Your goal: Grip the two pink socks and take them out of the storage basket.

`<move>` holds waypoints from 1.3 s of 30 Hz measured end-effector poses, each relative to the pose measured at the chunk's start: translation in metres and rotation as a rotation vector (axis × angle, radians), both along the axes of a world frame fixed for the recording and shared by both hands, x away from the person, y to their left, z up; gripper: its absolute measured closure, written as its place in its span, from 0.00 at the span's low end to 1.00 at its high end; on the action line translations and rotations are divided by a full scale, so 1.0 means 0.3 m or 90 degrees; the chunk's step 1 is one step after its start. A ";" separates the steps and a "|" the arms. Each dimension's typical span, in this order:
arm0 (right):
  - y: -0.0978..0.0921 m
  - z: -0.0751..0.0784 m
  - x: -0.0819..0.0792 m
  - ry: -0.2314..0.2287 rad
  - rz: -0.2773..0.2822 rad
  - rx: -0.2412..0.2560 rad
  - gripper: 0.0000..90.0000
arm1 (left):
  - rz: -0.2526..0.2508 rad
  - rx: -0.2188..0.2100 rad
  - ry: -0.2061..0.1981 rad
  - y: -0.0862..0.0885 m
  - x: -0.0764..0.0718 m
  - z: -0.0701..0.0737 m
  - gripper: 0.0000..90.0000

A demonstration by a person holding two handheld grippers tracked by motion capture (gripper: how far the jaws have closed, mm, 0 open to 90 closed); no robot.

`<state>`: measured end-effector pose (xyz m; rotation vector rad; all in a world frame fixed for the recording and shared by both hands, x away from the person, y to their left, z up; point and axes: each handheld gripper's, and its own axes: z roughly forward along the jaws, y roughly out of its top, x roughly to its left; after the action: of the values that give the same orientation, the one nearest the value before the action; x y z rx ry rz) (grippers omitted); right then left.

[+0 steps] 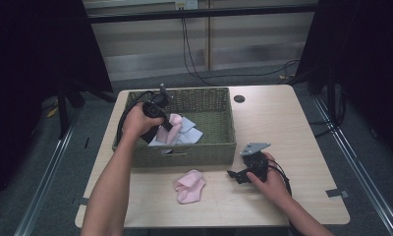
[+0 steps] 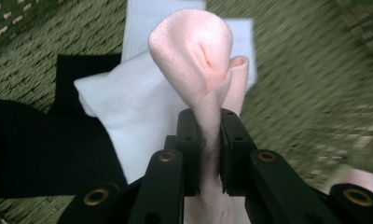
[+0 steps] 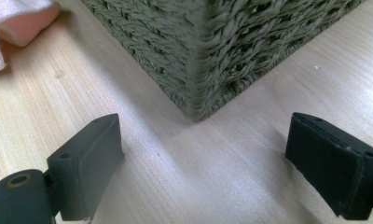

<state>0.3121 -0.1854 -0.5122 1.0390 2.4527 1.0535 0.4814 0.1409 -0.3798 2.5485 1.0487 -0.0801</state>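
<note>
A pale wooden worktop [image 1: 283, 128] with a round black grommet [image 1: 239, 99] near its far edge; black cables [image 1: 194, 59] trail across the grey floor [image 1: 135, 81] beyond.

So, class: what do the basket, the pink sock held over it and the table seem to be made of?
Basket: woven olive fibre, perhaps seagrass or paper cord; twisted strands show, matte.
Pink sock: soft knit fabric; fine ribbed texture, limp folds.
Table: pale wood-look top, likely laminate; grain shows, smooth.

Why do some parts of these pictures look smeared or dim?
In the left gripper view the green basket weave is streaked with blur, while the pink sock in the jaws stays sharp. The right gripper view is crisp, with soft shadows on the table. The high view is dim, with dark edges.
</note>
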 end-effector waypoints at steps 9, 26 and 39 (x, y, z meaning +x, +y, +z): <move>0.000 0.000 0.000 0.001 0.000 0.000 0.11 | 0.006 -0.022 0.011 0.004 -0.034 0.080 0.89; 0.000 0.000 -0.001 0.002 -0.001 0.001 0.11 | -0.005 -0.040 0.029 0.012 -0.075 0.170 0.89; 0.000 0.001 -0.001 0.004 -0.001 0.000 0.11 | -0.017 -0.048 0.033 0.010 -0.110 0.219 0.89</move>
<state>0.3119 -0.1853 -0.5118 1.0459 2.4558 1.0504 0.4484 0.1439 -0.3142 2.5060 1.0105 -0.1895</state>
